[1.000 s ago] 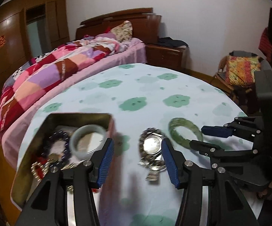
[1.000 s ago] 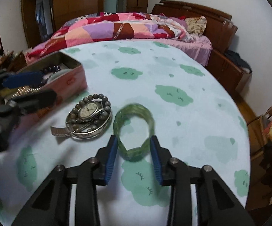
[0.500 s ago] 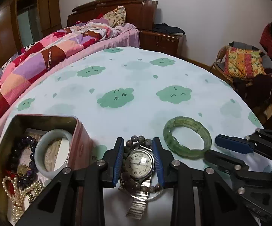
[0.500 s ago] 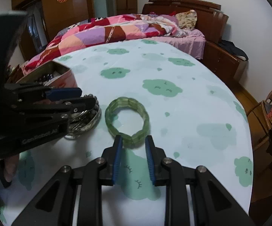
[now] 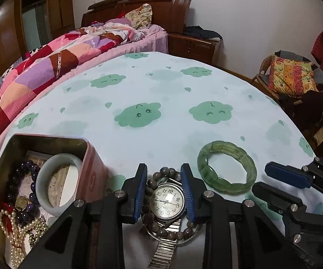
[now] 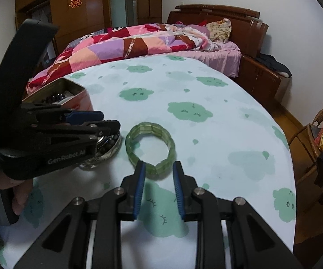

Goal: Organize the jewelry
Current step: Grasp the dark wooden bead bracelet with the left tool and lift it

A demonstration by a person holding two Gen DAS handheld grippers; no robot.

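Left wrist view is filled by a round table point(image 5: 165, 103) under a pale cloth printed with green clouds. At nine o'clock on it an open tin point(image 5: 87, 157) is seen, with a white bangle point(image 5: 41, 179), dark beads and pearls inside. At six o'clock the left gripper point(image 5: 164, 192) is set astride a wristwatch point(image 5: 167, 202) ringed by a bead bracelet point(image 5: 154, 224); its jaws are closing, the blue pads flanking the watch case, though firm contact cannot be told. A green bracelet point(image 5: 227, 170) is laid flat at four o'clock, just beside the watch. From the right wrist view, the right gripper point(image 6: 159, 187) is held at the green bracelet's near edge, whose rim is reached between the fingertips point(image 6: 140, 174) without being pressed.
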